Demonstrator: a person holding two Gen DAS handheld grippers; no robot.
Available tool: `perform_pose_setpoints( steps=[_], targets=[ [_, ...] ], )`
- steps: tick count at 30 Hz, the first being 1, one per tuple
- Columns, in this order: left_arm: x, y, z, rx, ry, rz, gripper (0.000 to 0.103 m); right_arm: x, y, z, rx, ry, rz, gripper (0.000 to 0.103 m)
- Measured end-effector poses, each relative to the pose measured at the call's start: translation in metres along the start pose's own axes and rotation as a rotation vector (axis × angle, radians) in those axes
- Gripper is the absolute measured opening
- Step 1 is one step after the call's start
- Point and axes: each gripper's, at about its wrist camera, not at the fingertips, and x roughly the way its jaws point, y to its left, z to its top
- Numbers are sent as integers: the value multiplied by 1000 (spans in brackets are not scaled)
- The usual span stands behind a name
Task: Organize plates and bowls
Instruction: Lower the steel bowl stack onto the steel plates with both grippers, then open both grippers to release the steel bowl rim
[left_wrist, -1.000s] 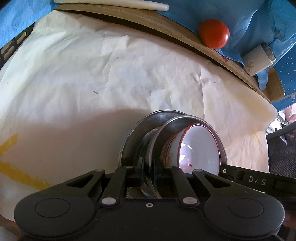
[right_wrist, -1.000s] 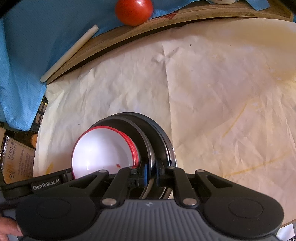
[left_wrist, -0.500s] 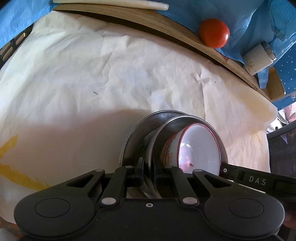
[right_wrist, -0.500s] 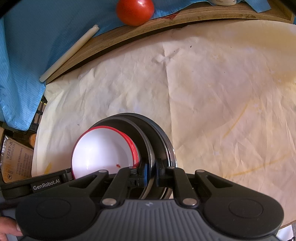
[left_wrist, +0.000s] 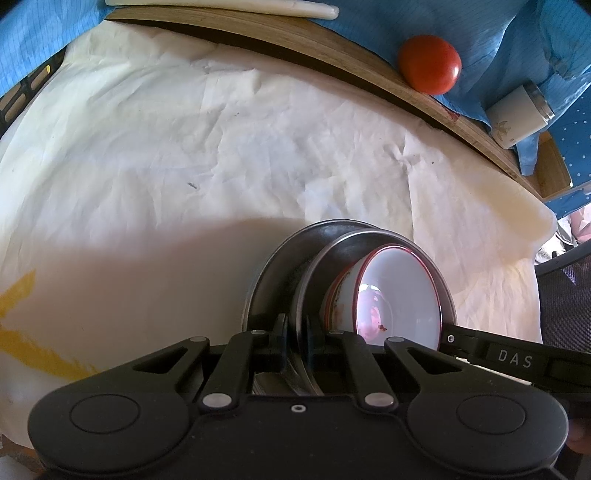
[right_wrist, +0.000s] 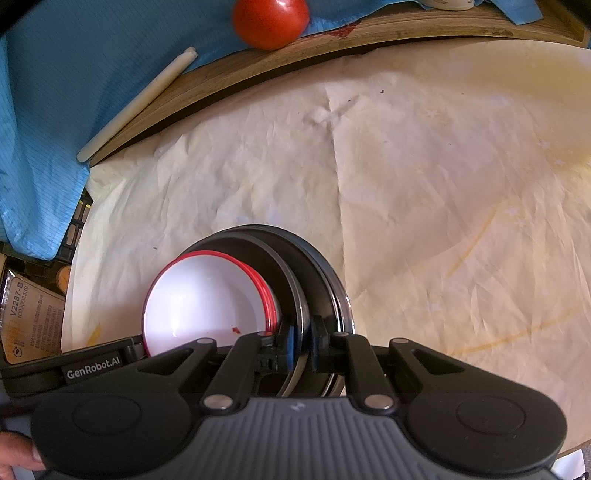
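A stack of steel plates (left_wrist: 280, 273) carries white bowls with red rims (left_wrist: 399, 291) nested inside. Both grippers hold it from opposite sides, above the paper-covered table. My left gripper (left_wrist: 295, 336) is shut on the rim of the upper steel plate. My right gripper (right_wrist: 301, 343) is shut on the plate rim (right_wrist: 295, 295) on the other side, with the white bowls (right_wrist: 207, 306) to its left. Each gripper's body shows at the edge of the other's view.
Crumpled cream paper (right_wrist: 424, 184) covers the round table. A wooden board (left_wrist: 332, 48) curves along the far edge with blue cloth (right_wrist: 74, 74) over it. A red tomato (left_wrist: 430, 68), a white stick (right_wrist: 136, 103) and a white cup (left_wrist: 517, 114) lie there.
The stack and both grippers have barely moved; the view has shifted very slightly. Both grips are unchanged.
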Motion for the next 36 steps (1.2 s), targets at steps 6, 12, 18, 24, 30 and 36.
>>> perform_pose_setpoints(
  steps=[6, 12, 18, 24, 30, 36],
  targets=[
    [0, 0, 0, 0, 0, 0, 8, 1, 0, 0, 1, 0, 0, 12],
    [0, 1, 1, -6, 4, -1, 8, 1, 1, 0, 2, 0, -1, 12],
    [0, 1, 1, -5, 2, 8, 8, 2, 0, -1, -11, -1, -4, 12],
    [-4, 3, -1, -15, -14, 8, 9, 3, 2, -2, -25, -2, -8, 12],
    [-5, 2, -3, -23, -21, 11, 13, 2, 1, -3, -31, -3, -8, 12],
    [-8, 0, -2, -17, -38, 30, 19, -2, -1, -2, -41, -20, -12, 17]
  ],
)
